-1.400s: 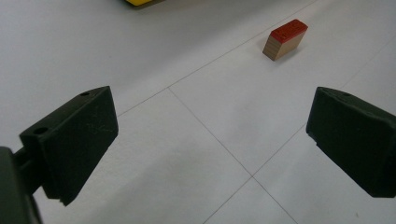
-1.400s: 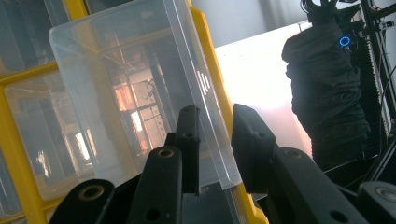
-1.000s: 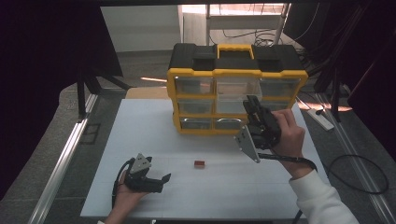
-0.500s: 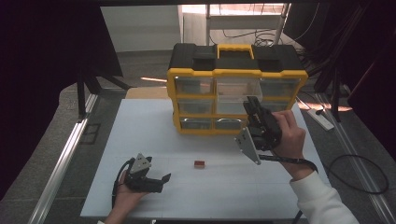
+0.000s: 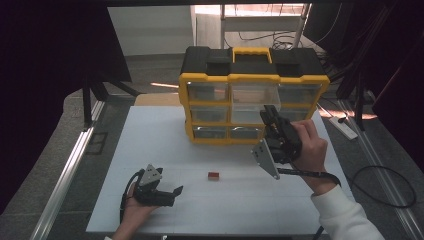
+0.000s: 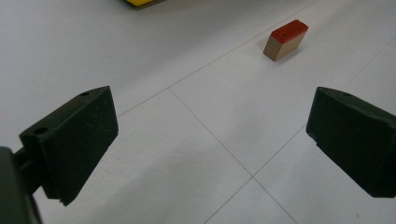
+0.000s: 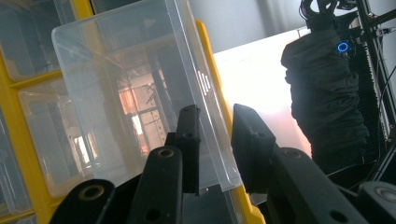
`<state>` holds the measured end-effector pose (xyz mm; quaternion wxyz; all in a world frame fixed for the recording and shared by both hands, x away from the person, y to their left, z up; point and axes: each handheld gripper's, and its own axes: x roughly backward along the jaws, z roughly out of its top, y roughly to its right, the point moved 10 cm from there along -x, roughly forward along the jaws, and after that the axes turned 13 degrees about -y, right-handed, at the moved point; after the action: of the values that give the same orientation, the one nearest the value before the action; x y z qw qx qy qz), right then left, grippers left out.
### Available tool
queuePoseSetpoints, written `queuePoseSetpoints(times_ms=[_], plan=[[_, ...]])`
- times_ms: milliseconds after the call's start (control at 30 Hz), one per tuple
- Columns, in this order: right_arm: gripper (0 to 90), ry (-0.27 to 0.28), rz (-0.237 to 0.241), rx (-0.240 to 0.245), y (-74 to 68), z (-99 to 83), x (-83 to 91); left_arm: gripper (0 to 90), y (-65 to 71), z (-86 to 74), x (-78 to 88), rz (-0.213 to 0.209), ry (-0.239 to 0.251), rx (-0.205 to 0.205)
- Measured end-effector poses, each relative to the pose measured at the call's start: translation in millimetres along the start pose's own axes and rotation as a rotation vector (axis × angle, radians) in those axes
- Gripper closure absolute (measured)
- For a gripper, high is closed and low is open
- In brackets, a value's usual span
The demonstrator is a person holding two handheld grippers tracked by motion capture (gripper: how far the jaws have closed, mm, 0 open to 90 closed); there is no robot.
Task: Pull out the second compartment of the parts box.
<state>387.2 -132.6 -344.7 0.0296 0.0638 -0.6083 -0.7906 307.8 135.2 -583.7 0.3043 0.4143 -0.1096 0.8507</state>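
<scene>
Drawer (image 7: 140,93), clear plastic, sticks out of the yellow organizer (image 5: 200,82) at the table's (image 5: 150,130) far side. Right gripper (image 7: 215,140) has one jaw inside the drawer's front wall and one outside, clamped on it. Left gripper (image 6: 210,140) rests low near the table's front edge, jaws wide apart, nothing between them. Red-topped block (image 6: 286,39) lies just ahead of it.
</scene>
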Motion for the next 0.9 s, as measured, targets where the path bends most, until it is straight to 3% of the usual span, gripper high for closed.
queuePoseSetpoints(times_ms=[900], plan=[[72.5, 0.003, 0.000, 0.000, -2.1, 0.1, 1.8, 2.2, -0.4, -0.1, 0.1, 0.001, 0.000, 0.002]])
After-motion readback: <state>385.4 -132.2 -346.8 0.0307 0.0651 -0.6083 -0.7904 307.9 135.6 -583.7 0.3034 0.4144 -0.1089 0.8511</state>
